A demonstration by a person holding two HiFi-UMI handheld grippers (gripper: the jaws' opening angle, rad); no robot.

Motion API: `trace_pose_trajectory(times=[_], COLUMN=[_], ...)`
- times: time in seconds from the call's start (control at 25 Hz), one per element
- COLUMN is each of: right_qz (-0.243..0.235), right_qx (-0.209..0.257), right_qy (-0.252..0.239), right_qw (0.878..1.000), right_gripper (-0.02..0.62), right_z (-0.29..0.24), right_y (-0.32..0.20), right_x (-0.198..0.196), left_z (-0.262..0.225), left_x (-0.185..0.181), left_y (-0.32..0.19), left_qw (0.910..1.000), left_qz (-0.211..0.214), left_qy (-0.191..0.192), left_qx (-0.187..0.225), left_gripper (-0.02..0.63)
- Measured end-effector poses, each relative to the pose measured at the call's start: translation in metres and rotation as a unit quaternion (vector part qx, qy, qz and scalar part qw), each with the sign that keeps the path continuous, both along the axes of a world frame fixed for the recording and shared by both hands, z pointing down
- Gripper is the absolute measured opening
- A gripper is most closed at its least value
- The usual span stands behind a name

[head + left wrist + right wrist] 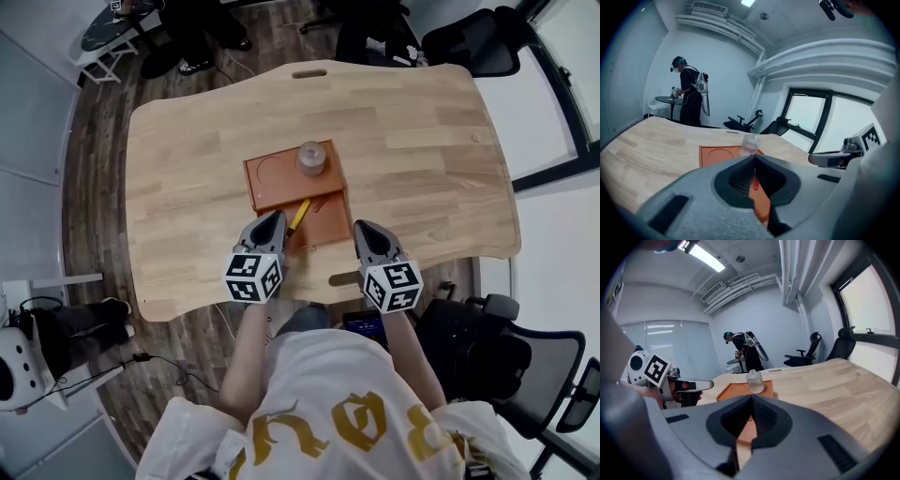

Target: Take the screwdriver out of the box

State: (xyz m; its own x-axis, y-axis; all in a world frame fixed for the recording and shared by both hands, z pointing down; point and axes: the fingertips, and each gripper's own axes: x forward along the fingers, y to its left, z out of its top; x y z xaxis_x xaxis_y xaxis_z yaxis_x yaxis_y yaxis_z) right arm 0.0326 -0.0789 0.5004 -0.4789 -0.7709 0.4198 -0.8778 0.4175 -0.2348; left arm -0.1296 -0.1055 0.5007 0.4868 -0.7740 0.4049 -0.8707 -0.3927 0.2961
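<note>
Screwdriver (299, 215) — yellow-handled, slim — lies slantwise in the orange box (279, 195).

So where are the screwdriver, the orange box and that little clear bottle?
screwdriver (299, 215), head view, on its yellow handle.
orange box (272, 190), head view, on a bare part of its floor.
clear bottle (754, 382), right gripper view, on its body.

Both arms stretched forward, left gripper (269, 225) and right gripper (367, 233) side by side, jaws closed, tilted slightly down.
</note>
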Motion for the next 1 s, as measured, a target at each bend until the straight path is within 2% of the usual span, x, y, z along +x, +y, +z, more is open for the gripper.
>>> trace_pose_trajectory(times=[0.32, 0.72, 1.0], right_qz=[0.004, 0.007, 0.004], right_qx=[-0.006, 0.016, 0.032], right_qy=[0.012, 0.004, -0.002], right_qw=[1.000, 1.000, 0.999], right_gripper=[0.011, 0.011, 0.011], right_z=[0.004, -0.006, -0.013], right_y=[-0.014, -0.029, -0.036], right_x=[-0.007, 0.000, 0.006], left_z=[0.007, -0.008, -0.003], left_x=[-0.003, 0.004, 0.005], left_y=[-0.019, -0.032, -0.029], left_qw=[0.9999, 0.9998, 0.9999], left_qz=[0.012, 0.014, 0.007], left_qy=[0.008, 0.000, -0.001], left_qx=[-0.005, 0.015, 0.008], left_gripper=[0.011, 0.011, 0.011])
